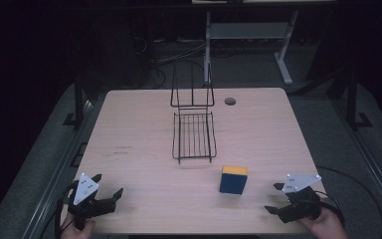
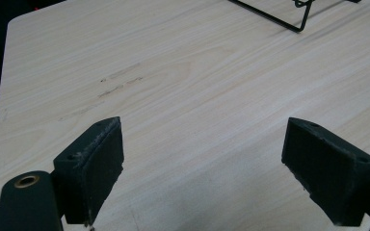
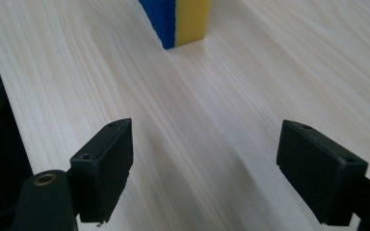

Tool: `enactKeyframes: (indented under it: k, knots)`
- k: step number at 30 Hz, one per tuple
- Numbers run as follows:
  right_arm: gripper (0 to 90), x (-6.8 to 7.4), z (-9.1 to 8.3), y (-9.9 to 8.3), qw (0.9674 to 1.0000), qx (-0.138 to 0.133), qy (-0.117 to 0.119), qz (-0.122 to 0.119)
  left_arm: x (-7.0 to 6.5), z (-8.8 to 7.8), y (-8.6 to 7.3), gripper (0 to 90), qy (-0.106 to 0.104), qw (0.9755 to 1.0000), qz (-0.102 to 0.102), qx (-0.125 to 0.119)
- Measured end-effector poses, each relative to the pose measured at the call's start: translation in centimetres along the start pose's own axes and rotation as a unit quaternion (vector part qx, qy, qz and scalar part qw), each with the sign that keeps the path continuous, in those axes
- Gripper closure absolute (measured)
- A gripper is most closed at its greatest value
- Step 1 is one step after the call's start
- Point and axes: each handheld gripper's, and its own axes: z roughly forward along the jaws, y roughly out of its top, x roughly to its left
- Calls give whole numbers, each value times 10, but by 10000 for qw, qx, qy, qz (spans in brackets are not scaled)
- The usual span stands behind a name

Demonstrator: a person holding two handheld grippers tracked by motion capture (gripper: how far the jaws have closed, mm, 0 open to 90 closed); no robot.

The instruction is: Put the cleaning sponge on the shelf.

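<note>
While the right gripper (image 3: 202, 168) gapes wide, the sponge (image 3: 176, 21) stands well ahead.

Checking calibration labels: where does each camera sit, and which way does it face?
High view: fixed above the person's side, looking forward and down on the table; shows both hands, left hand-held gripper, right hand-held gripper, wire rack, sponge.
Left gripper view: rides the left hand-held gripper, looking along its open jaws across bare wood toward the wire rack's corner.
Right gripper view: rides the right hand-held gripper, open jaws facing the sponge.
Shared: the sponge appears in the high and right gripper views.
</note>
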Motion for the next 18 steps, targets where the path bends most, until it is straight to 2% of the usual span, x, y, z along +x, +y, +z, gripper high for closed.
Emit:
enactKeyframes:
  k: [18]
  knots:
    - [206,-1,9,32,9989,37,326,-332,-2,0,1,141,-31,10000,44,-20]
